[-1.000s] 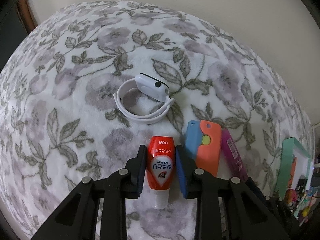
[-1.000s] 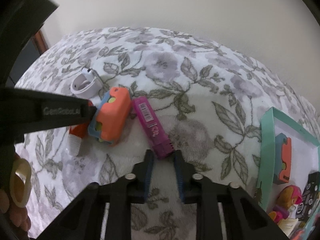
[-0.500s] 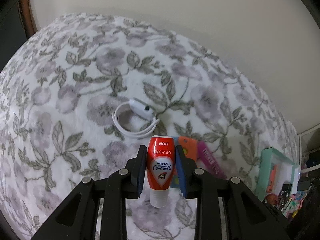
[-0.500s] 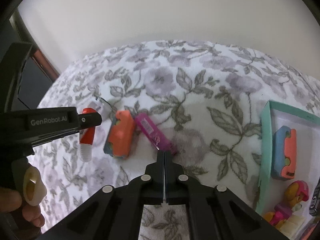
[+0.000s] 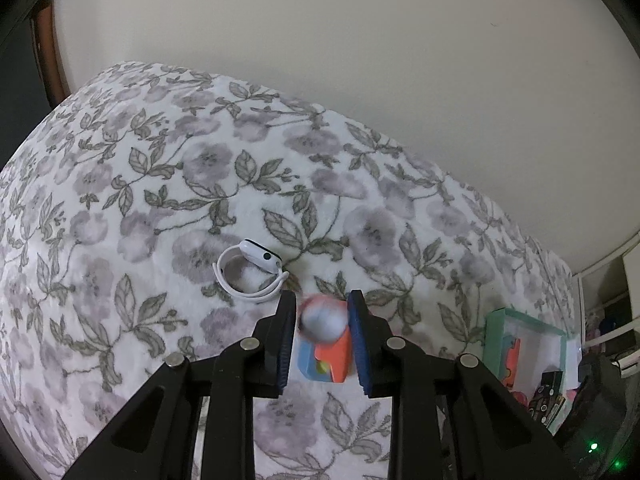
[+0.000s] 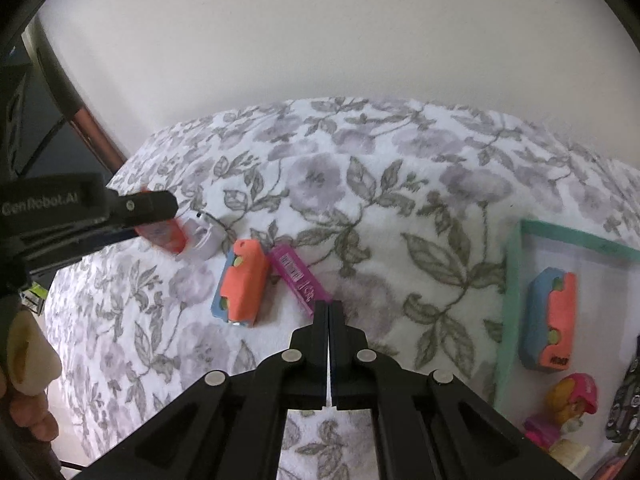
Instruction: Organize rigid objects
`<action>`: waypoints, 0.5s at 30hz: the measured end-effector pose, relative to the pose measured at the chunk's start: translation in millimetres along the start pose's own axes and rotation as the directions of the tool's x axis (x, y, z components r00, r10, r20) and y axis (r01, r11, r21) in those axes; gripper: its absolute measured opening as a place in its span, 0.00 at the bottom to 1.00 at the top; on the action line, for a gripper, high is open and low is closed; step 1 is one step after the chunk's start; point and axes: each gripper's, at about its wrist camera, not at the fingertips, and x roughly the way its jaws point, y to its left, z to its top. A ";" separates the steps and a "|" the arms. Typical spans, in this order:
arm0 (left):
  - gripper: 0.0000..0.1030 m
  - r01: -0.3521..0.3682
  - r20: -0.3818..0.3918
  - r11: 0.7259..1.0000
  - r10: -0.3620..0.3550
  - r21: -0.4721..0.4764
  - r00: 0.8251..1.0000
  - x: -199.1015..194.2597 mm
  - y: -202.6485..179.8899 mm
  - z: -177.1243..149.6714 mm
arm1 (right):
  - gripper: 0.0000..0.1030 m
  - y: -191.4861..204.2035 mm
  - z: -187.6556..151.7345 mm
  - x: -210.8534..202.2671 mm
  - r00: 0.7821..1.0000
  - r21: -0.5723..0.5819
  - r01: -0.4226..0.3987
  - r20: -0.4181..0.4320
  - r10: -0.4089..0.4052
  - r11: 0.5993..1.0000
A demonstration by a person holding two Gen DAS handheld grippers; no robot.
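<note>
Left wrist view: the left gripper (image 5: 322,334) stands narrow, its two blue pads pressed on a red tube (image 5: 323,320) that is blurred and seen end-on, its pale round end toward the camera, lifted clear of the flowered blanket (image 5: 160,208). Under the tube, toward 6 o'clock, an orange and blue block (image 5: 326,364) lies on the blanket. A white watch (image 5: 252,274) with its looped band lies at 10 o'clock from the fingertips, near but apart from them. At 3 o'clock, well apart, a green-rimmed tray (image 5: 493,334) sits at the blanket's edge with another orange block inside; its other contents are too small to tell. A plain wall fills the top.

Right wrist view: the right gripper (image 6: 328,314) has its jaws pressed flat together with nothing between them. Its tips sit just beside the near end of a purple stick (image 6: 298,276), which lies flat on the blanket, pointing toward 11 o'clock; whether the tips touch it cannot be told. The orange and blue block (image 6: 244,282) lies just beside the stick at 9 o'clock. At 10 o'clock the left gripper (image 6: 160,206) holds the red tube (image 6: 164,236) above the blanket, in front of the white watch (image 6: 204,240). At 3 o'clock the green-rimmed tray (image 6: 510,280) holds a second orange and blue block (image 6: 550,320) and, at 4 o'clock, a small pink toy figure (image 6: 572,400). A person's hand (image 6: 28,408) shows at the left edge around 8 o'clock.
</note>
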 end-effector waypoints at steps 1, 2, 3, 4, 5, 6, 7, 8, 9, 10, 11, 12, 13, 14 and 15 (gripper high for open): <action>0.26 0.000 -0.002 1.000 0.000 -0.002 1.000 0.9 0.4 -0.2 | 0.00 0.8 -0.9 1.5 1.000 -0.005 0.001 -0.002 -0.001 1.000; 0.26 0.000 -0.006 1.000 0.000 -0.003 1.000 2.0 0.8 -0.6 | 0.00 2.1 -1.7 3.5 1.000 -0.012 0.010 -0.006 -0.011 1.000; 0.26 -0.001 -0.011 1.000 0.001 -0.004 1.000 4.1 1.6 -1.1 | 0.00 2.2 -2.1 5.0 1.000 -0.013 0.015 -0.008 -0.015 1.000; 0.26 -0.003 -0.020 1.000 0.002 -0.007 1.000 7.1 2.7 -2.0 | 0.00 1.9 -2.5 6.2 1.000 -0.012 0.014 -0.011 -0.015 1.000; 0.26 -0.003 -0.032 1.000 0.002 -0.013 0.999 10.7 4.5 -3.0 | 0.00 1.4 -3.0 7.4 1.000 -0.010 0.013 -0.013 -0.013 1.000; 0.26 -0.003 -0.038 1.000 0.002 -0.019 0.999 12.7 5.9 -3.8 | 0.00 1.1 -3.6 8.2 1.000 -0.011 0.017 -0.013 -0.017 1.000; 0.26 -0.005 -0.048 1.000 0.004 -0.026 0.999 16.3 8.2 -4.7 | 0.00 1.0 -4.0 9.0 1.000 -0.013 0.025 -0.011 -0.025 1.000; 0.26 -0.009 -0.057 0.999 0.008 -0.032 0.998 19.8 10.8 -5.7 | 0.01 0.9 -4.1 9.5 0.999 -0.016 0.031 -0.006 -0.031 0.999; 0.26 -0.015 -0.066 0.999 0.012 -0.036 0.998 22.7 13.1 -6.5 | 0.01 0.8 -4.4 9.8 0.999 -0.018 0.036 -0.002 -0.036 0.999; 0.26 -0.019 -0.074 0.999 0.016 -0.036 0.997 25.5 14.9 -7.3 | 0.01 0.4 -4.4 10.3 0.999 -0.017 0.037 0.001 -0.037 0.999; 0.26 -0.023 -0.083 0.999 0.020 -0.037 0.996 28.4 16.6 -8.2 | 0.01 0.5 -4.2 10.3 0.999 -0.016 0.036 0.003 -0.036 0.999; 0.26 -0.028 -0.092 0.999 0.024 -0.041 0.995 31.8 18.9 -9.2 | 0.01 0.8 -4.0 10.4 0.999 -0.017 0.035 0.006 -0.035 0.999; 0.26 -0.034 -0.106 0.998 0.029 -0.045 0.994 35.8 21.8 -10.5 | 0.01 1.3 -3.6 11.2 0.999 -0.020 0.035 0.007 -0.035 0.999; 0.26 -0.035 -0.111 0.998 0.029 -0.048 0.993 37.8 23.1 -11.3 | 0.01 2.3 -3.3 11.8 0.999 -0.026 0.037 0.008 -0.037 0.999; 0.26 -0.034 -0.117 0.998 0.028 -0.051 0.993 39.7 24.5 -11.8 | 0.01 3.5 -3.2 12.5 0.999 -0.033 0.041 0.012 -0.041 0.999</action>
